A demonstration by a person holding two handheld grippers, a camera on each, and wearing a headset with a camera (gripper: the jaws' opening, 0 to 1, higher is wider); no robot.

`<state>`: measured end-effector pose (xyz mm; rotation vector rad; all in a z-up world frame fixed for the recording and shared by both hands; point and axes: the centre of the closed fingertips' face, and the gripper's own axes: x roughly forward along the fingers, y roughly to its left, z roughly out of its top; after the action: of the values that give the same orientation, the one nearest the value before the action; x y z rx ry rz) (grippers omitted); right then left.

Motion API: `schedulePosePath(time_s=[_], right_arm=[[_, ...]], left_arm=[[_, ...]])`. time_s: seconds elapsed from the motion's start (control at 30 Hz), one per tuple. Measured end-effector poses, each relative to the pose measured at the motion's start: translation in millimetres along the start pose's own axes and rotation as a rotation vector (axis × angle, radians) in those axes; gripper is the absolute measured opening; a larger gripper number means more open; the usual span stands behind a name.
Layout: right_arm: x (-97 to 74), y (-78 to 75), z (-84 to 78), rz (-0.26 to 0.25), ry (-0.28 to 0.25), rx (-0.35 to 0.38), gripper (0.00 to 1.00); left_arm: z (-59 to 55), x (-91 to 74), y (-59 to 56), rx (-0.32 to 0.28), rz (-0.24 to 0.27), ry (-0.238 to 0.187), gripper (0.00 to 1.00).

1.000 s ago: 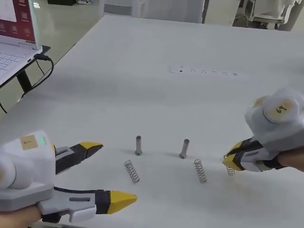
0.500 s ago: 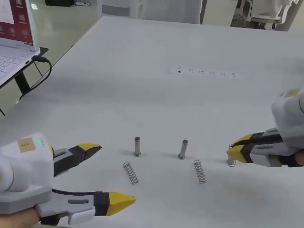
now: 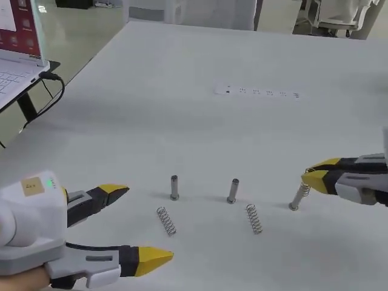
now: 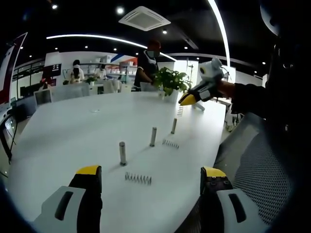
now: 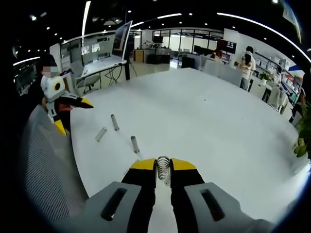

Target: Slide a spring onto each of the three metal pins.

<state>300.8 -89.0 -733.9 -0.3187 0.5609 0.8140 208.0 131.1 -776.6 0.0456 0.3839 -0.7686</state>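
Springs are lying across the head view's lower half: a loose spring (image 3: pixel 165 220) beside the wide-apart left gripper (image 3: pixel 144 223) at lower left, a second spring (image 3: pixel 254 218) centre-right; far right, the right gripper (image 3: pixel 310 174) is clamping a third spring (image 3: pixel 305 190) atop a tilted pin (image 3: pixel 295 202).

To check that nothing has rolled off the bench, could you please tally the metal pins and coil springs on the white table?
Short silver metal pins: 3
Small silver coil springs: 3 (two lying loose, one in the right gripper at the third pin)
Total: 6
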Motion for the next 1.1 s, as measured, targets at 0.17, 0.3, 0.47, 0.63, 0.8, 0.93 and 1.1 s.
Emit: schedulePosePath(time_s=[0.17, 0.3, 0.47, 0.63, 0.8, 0.93, 1.1], right_arm=[[0.9, -9.6, -0.9, -0.027, -0.024, 0.022, 0.08], [4.0, -13.0, -4.5, -0.036, -0.037, 0.039, 0.08], [9.5, -15.1, -10.2, -0.036, -0.037, 0.049, 0.08], [11.7, -16.2, -11.4, -0.034, -0.041, 0.060, 0.08], [12.4, -17.8, -11.5, -0.037, -0.039, 0.060, 0.08], [14.0, -17.4, -13.8, -0.033, -0.032, 0.062, 0.08], [15.3, -16.6, -16.5, -0.029, -0.025, 0.064, 0.08]], left_arm=[[0.1, -0.1, -0.2, -0.001, 0.000, 0.000, 0.80], [-0.1, 0.0, -0.4, -0.001, 0.001, 0.001, 0.80], [-0.7, 0.2, -0.8, -0.003, 0.001, 0.004, 0.80], [-1.4, 0.2, -0.3, -0.004, 0.001, 0.005, 0.80], [-1.8, 0.4, -0.1, -0.006, 0.000, 0.006, 0.80], [-2.1, 0.4, -0.1, -0.006, 0.000, 0.007, 0.80], [-2.1, 0.3, -0.1, -0.007, 0.000, 0.006, 0.80]])
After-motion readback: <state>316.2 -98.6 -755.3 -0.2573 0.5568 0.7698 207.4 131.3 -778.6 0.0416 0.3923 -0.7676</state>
